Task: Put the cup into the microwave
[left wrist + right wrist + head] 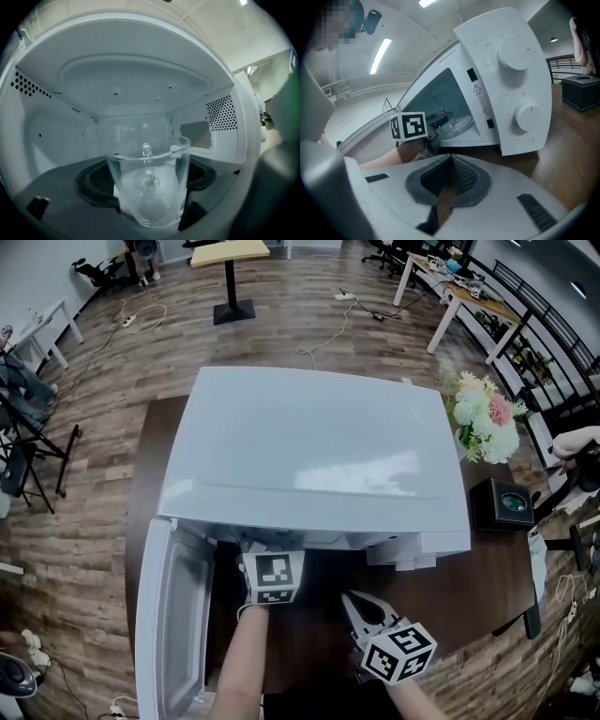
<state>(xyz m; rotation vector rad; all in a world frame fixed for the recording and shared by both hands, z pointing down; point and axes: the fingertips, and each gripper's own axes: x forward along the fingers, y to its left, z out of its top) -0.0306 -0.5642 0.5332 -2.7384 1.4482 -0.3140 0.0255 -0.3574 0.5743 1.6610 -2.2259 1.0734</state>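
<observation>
Even, bright indoor light, ceiling strip light glaring, fisheye bending at dark edges, cup slightly soft

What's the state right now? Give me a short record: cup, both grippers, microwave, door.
cup: clear glass, upright, inside the microwave cavity
left gripper: jaws closed on the cup's sides, inside the cavity
right gripper: jaws together, empty, outside in front of the microwave
microwave: white, on a dark table
door: open, swung to the left
cup resting on the cavity floor: cannot tell
</observation>
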